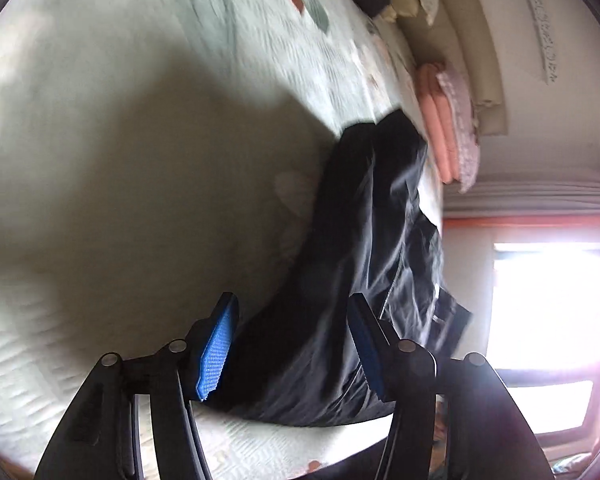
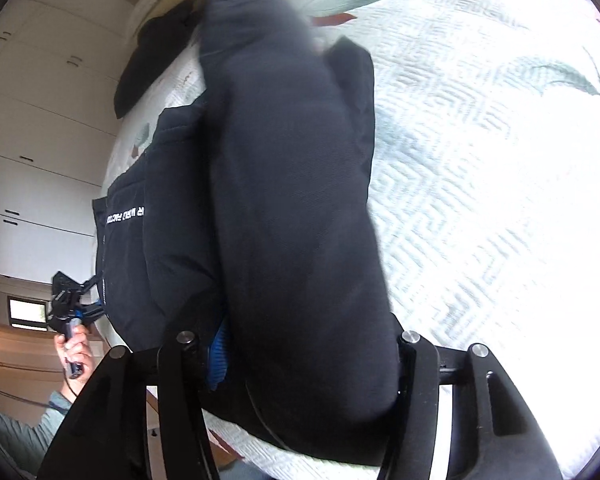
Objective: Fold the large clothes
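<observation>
Left wrist view: left gripper (image 1: 294, 344) fingers spread apart, grasping nothing, black garment (image 1: 364, 272) lying between and beyond them on the quilted bedspread (image 1: 100, 160); pink folded pile (image 1: 440, 128) far right. Right wrist view: right gripper (image 2: 300, 356) has thick dark cloth bunched between its fingers, apparently clenched on the black garment, though one pad is hidden. Risk: slick, heavy fabric may slip or fold unevenly with only one side held. Bedspread textured, matte; garment smooth, limp.
</observation>
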The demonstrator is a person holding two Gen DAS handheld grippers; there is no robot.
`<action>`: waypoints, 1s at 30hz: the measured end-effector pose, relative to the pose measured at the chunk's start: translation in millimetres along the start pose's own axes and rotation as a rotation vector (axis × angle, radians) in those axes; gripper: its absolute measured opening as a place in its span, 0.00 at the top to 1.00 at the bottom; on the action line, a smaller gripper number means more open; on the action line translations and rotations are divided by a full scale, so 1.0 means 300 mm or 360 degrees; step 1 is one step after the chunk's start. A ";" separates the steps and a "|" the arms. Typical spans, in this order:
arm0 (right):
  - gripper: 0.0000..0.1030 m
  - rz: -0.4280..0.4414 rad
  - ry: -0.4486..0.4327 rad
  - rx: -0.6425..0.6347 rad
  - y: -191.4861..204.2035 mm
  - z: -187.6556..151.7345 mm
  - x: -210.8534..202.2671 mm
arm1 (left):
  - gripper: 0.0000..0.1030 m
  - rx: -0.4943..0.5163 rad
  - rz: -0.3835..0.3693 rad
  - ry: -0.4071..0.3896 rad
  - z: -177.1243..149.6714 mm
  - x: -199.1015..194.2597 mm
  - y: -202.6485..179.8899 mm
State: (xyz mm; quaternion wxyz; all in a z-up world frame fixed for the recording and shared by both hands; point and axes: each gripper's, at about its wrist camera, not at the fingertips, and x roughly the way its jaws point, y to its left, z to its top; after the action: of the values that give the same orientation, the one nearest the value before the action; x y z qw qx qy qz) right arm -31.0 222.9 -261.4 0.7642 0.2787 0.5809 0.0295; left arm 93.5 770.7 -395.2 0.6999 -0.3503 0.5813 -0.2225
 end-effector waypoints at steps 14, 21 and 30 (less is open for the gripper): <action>0.28 -0.0581 -0.0250 -0.0496 0.444 0.164 -0.087 | 0.34 0.0862 0.0460 -0.0026 -0.076 0.105 -0.646; 0.28 -0.0667 0.0028 -0.0508 0.222 0.079 0.358 | 0.33 0.0759 0.0682 0.0079 -0.038 0.393 -0.486; 0.23 -0.0662 0.0042 -0.0402 0.185 0.101 0.324 | 0.30 0.0694 0.0744 0.0044 -0.034 0.369 -0.496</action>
State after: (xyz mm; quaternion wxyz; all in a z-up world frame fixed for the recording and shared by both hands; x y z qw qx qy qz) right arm 43.3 293.7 -315.3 0.7749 0.0549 0.6275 -0.0526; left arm 122.9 591.3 -357.4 0.7827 -0.0461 0.5941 -0.1799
